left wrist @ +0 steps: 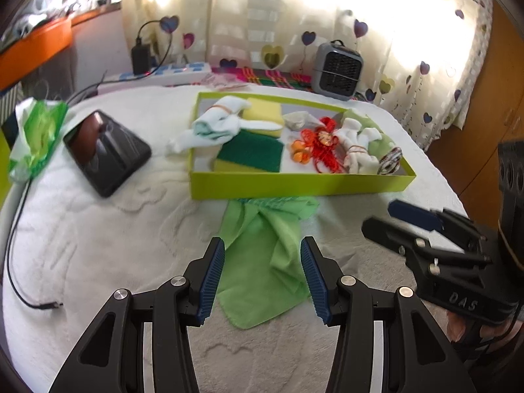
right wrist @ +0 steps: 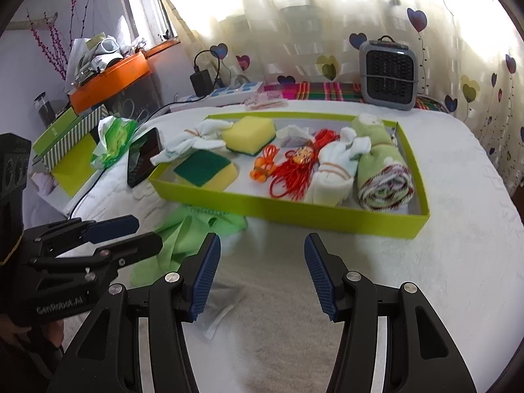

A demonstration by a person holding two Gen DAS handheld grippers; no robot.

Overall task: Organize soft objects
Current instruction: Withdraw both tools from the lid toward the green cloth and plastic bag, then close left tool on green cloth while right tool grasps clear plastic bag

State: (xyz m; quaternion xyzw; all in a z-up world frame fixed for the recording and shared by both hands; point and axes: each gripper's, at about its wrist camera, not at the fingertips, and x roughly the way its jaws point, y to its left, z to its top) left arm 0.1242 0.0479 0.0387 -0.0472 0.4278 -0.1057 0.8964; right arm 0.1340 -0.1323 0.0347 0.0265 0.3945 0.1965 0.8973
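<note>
On the white fleecy bed cover [right wrist: 376, 278], the crumpled green cloth [left wrist: 262, 262] lies just in front of the lime-green box [left wrist: 294, 185], its far end at the box's near wall. The left gripper [left wrist: 262, 280] hovers over it, jaws wide and empty; the right gripper [right wrist: 262, 278] is spread wide too, over bare cover beside the cloth, with open room to its right. "GenRobot.AI" is printed on the left gripper's body, "DAS" on the right's. Inside the box sit spongy yellow-and-green scourers [right wrist: 206, 168], banded white socks [right wrist: 334, 170], red cord [right wrist: 294, 177] and a rolled green towel [right wrist: 383, 177].
</note>
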